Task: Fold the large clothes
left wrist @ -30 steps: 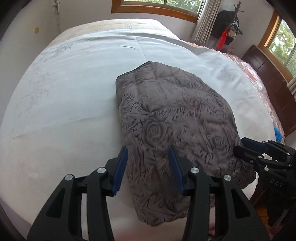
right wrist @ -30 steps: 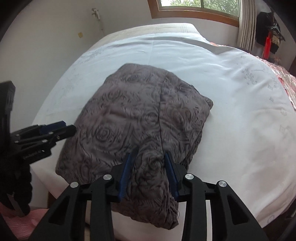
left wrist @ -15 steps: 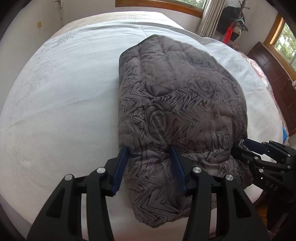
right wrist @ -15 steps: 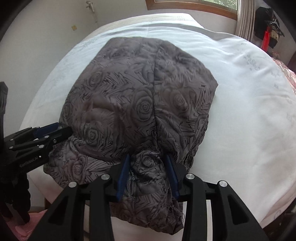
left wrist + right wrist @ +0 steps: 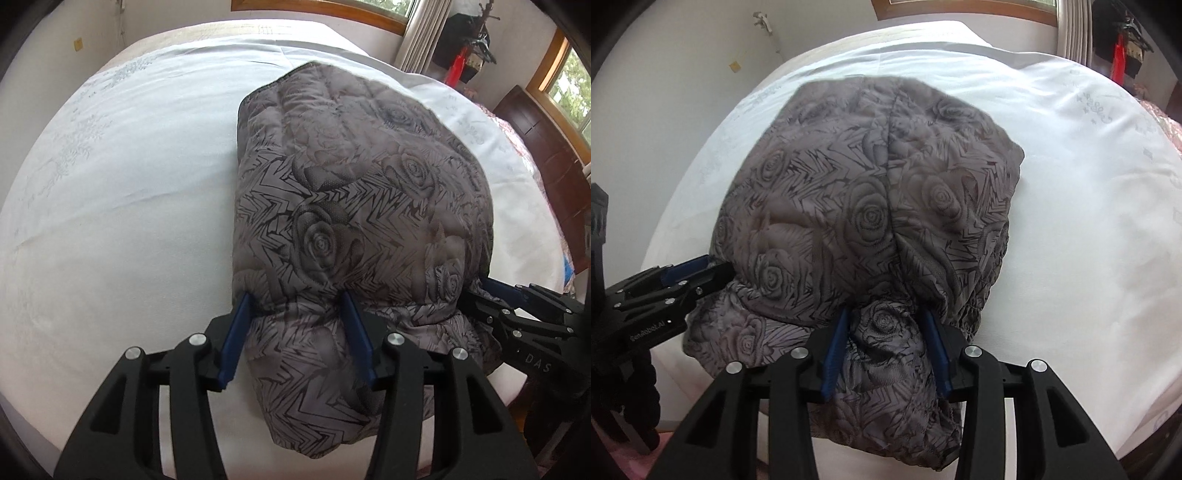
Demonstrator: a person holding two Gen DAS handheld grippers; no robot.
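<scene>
On the white bed sheet the grey rose-print quilted garment lies folded into a thick bundle near the front edge, so both near corners stay within reach. We've got the left gripper clamped on one bunched corner; the right gripper has the other between its pads, jaws easing open, likely letting the fold settle

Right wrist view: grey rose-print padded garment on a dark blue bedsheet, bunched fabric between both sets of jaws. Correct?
Not quite: the bedsheet is white, not dark blue, as the right wrist view shows. The rest holds: the grey rose-print padded garment lies on it, with bunched fabric between the jaws of both the right gripper and left gripper.
</scene>
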